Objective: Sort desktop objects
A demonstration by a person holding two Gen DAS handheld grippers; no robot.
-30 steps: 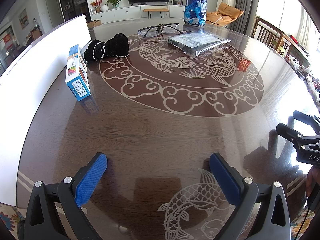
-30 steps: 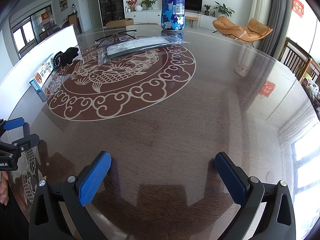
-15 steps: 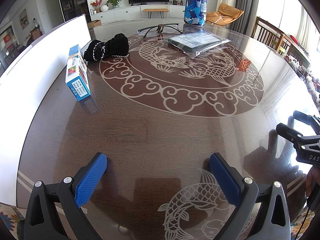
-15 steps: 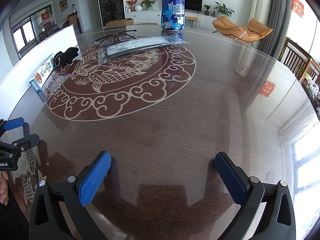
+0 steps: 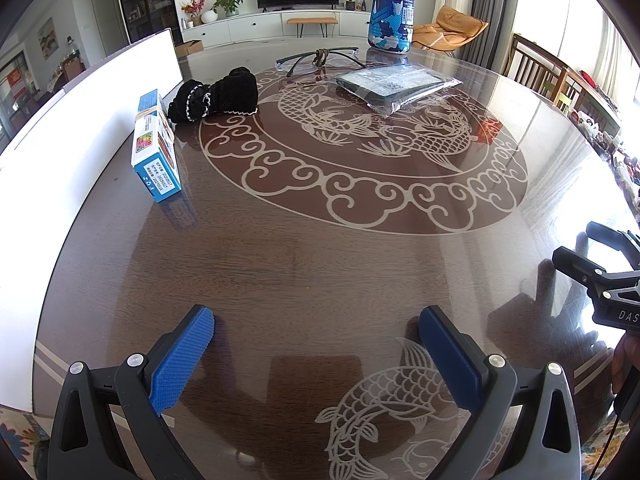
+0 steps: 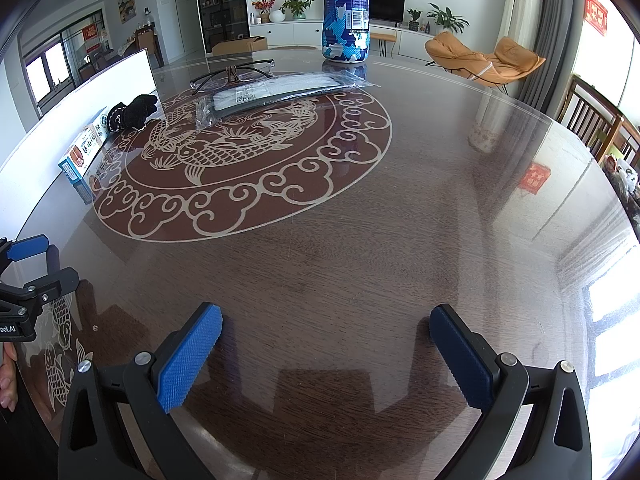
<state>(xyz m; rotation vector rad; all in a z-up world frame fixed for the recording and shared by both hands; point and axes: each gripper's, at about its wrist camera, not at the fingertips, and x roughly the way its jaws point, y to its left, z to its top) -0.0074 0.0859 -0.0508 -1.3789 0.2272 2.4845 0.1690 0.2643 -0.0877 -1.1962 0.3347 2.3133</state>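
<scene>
Apparently nothing has changed: the left gripper [image 5: 316, 344] and the right gripper [image 6: 326, 344] stay wide apart, empty, over the table [image 5: 320, 264]; sorting has not started.

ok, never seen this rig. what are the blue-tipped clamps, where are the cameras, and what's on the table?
No robot arm here: a person holds a two-finger clamp in each hand, with a fisheye camera on each looking along its fingers. One picture is from the left gripper, the other from the right gripper. Both are open and hold nothing.

On the glossy brown round table lie a blue and white carton, a rolled black knitted cloth, dark-framed glasses, a flat item in a clear plastic bag and a tall blue patterned bottle. A white board stands along the left edge.
</scene>
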